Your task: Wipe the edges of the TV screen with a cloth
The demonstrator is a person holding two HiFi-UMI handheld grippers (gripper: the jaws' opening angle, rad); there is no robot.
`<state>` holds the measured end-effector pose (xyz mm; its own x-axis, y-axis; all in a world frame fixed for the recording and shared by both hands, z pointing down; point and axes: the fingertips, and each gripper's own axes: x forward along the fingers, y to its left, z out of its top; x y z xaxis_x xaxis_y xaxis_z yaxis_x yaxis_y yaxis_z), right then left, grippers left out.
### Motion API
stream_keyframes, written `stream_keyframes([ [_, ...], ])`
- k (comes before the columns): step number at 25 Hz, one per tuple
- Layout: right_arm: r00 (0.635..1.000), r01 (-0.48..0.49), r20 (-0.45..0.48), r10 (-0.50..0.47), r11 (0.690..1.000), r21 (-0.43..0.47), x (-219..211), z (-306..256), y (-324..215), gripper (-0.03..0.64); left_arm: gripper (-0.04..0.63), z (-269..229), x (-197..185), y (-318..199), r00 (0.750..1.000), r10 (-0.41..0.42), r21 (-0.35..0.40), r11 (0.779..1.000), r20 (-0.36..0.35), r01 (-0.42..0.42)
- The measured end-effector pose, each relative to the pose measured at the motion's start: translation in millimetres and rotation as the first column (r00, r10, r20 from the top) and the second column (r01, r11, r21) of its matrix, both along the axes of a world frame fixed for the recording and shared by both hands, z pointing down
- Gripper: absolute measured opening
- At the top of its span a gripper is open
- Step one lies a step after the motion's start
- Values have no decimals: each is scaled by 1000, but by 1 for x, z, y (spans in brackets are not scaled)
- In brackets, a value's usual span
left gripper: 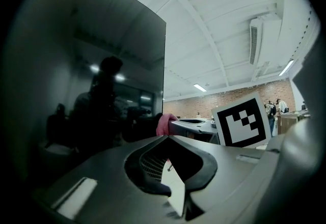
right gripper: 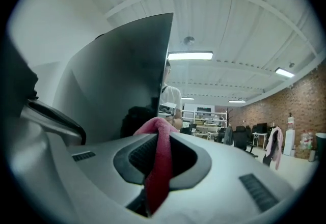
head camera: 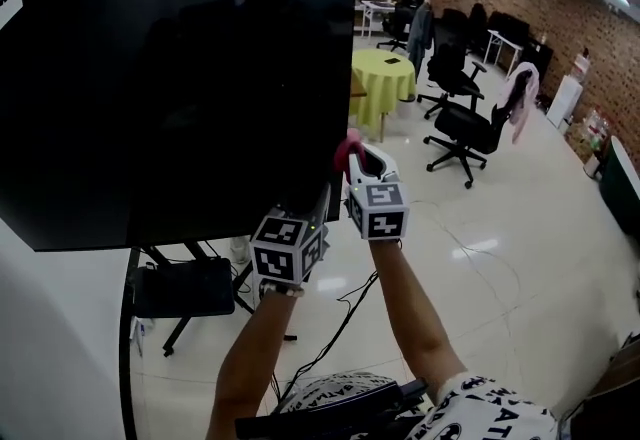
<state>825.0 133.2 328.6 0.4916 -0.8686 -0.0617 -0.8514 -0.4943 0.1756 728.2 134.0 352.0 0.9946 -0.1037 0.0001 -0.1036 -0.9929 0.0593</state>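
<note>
1. TV screen (head camera: pixel 170 78): one, large and dark, on a black stand (head camera: pixel 185 288). It fills the left half of the head view.
2. One pink cloth (head camera: pixel 347 150) lies against the right edge of the screen, near the lower right corner.
3. There are two grippers, each with one marker cube.
4. The right gripper (head camera: pixel 360 160) has its jaws closed on the cloth. In the right gripper view the cloth (right gripper: pixel 160 162) passes between the two jaws and folds over their tips, just beside the screen edge.
5. The left gripper (head camera: pixel 322 208) is just below the lower right corner of the screen, beside the right one. In its own view the jaw tips of the left gripper (left gripper: pixel 166 139) meet each other and nothing is between them.
6. Behind, on the shiny floor (head camera: pixel 520 228), stands one round table (head camera: pixel 385 78) with a yellow-green cover.
7. Two black office chairs (head camera: pixel 465 133) are near the table, with more chairs farther back. One pink garment (head camera: pixel 522 93) hangs on the nearest chair.
</note>
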Motion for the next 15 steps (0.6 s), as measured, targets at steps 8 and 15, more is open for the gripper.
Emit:
stream_keyframes([
  [8,994,-37,-102,47,995,93,2,-105,8,54,6,-90,10,10,996,73,123,990,-56,-66],
  [15,980,-88,-160,114,983,161,1,-190,9,54,5,-146,-2,-4,990,91,171,983,-108,-72],
])
